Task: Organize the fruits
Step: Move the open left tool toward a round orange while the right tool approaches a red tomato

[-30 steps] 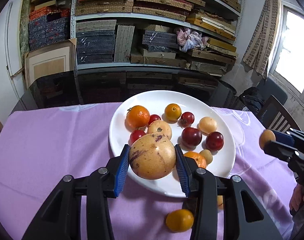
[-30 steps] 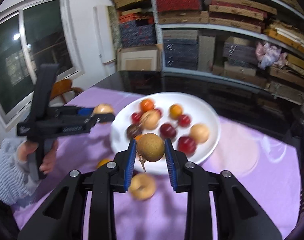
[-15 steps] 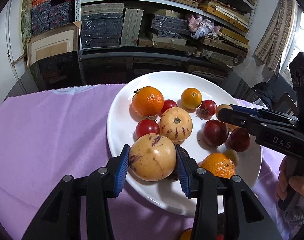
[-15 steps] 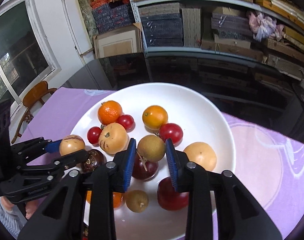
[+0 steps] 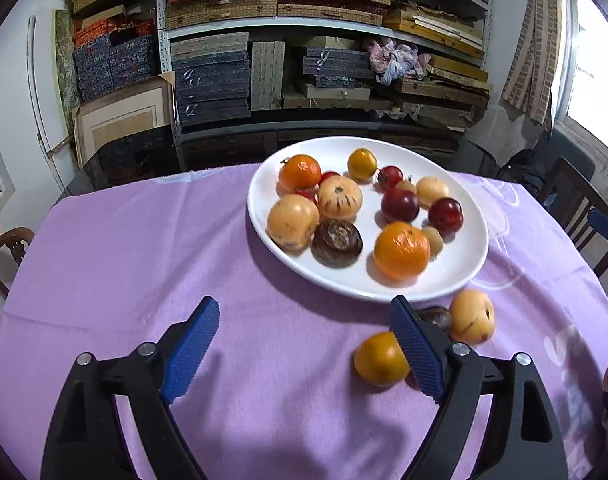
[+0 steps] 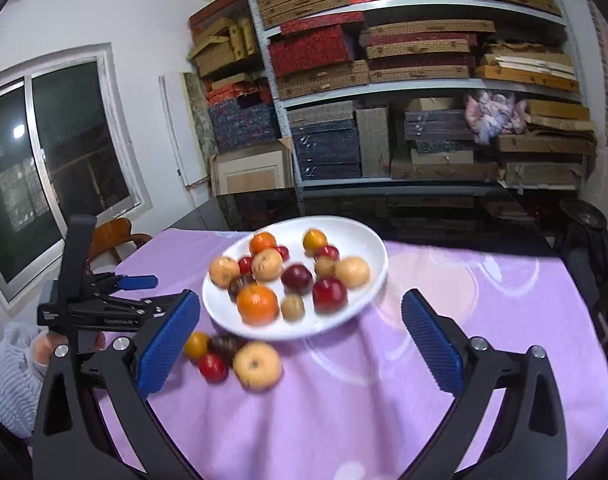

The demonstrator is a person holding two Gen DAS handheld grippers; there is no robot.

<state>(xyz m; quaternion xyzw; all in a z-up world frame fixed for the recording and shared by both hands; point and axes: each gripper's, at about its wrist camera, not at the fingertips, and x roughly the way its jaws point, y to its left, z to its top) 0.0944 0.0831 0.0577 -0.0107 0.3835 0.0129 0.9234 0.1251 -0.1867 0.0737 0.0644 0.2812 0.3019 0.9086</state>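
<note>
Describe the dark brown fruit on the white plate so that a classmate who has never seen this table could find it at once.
Start at the white plate on the purple cloth. On its near left side, between a pale yellow fruit and a large orange, lies the dark brown fruit. It is the only flattish, ridged, chocolate-coloured fruit on the plate.

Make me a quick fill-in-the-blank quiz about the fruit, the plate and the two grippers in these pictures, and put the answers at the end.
1. The white plate sits on a ____ tablecloth.
2. Between the pads of the left gripper there is ____.
3. The number of fruits off the plate in the right wrist view is ____.
4. The right gripper holds ____.

Answers: purple; nothing; four; nothing
</note>
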